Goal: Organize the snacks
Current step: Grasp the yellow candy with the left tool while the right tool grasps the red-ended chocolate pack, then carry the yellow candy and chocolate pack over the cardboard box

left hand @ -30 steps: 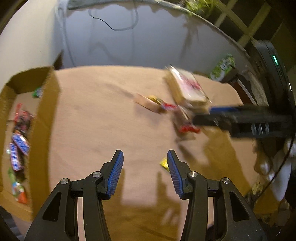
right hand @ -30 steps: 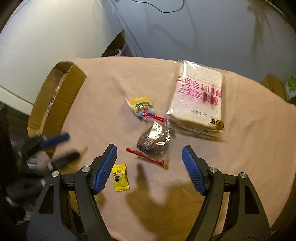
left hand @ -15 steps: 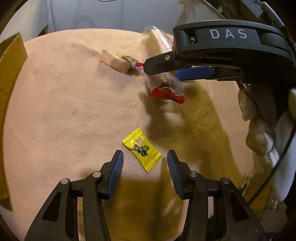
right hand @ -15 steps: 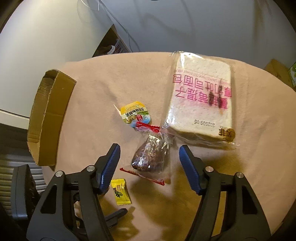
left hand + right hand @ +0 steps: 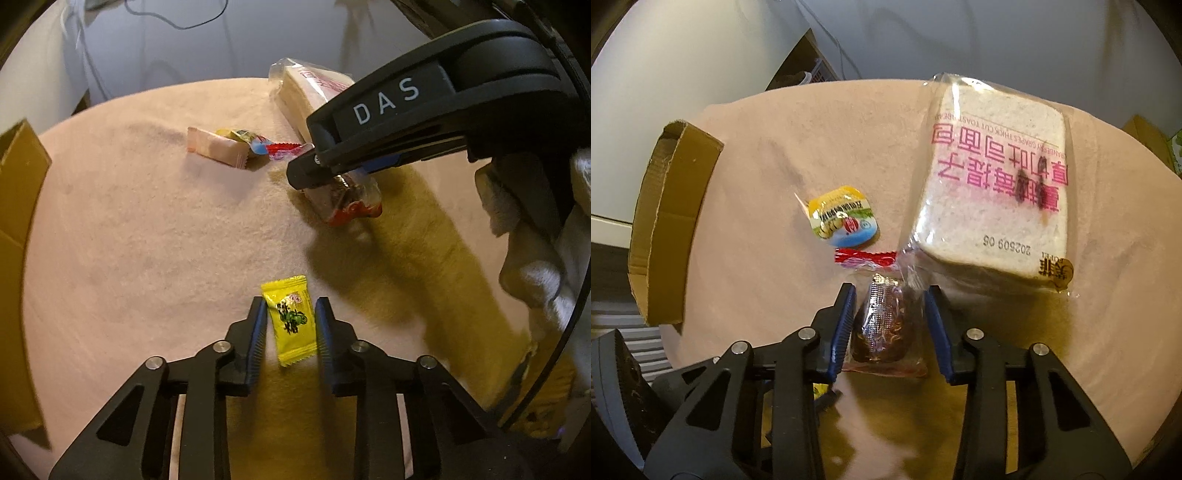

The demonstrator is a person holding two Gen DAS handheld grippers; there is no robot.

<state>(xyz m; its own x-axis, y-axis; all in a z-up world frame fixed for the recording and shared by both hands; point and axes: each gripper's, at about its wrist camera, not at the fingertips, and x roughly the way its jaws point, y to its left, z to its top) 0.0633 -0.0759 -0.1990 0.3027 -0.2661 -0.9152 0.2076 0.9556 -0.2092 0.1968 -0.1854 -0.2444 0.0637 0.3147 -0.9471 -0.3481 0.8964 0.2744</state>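
A small yellow candy packet [image 5: 291, 319] lies on the pink tablecloth between the fingers of my left gripper [image 5: 290, 325], which is open around it, with narrow gaps on both sides. My right gripper [image 5: 889, 317] is open around a clear bag of dark snacks with red ends [image 5: 884, 325], also seen in the left wrist view [image 5: 347, 199]. The right gripper's body [image 5: 424, 110] shows in the left wrist view. A bagged loaf of sliced bread [image 5: 993, 177] lies just beyond.
A round yellow-blue jelly cup [image 5: 842, 218] and a pink wrapped snack [image 5: 216, 146] lie mid-table. A cardboard box [image 5: 668, 221] stands at the left table edge. A grey wall with cables is behind.
Both grippers moved forward and down. The left one now straddles the yellow packet and its jaws have narrowed. The right one now straddles the dark snack bag.
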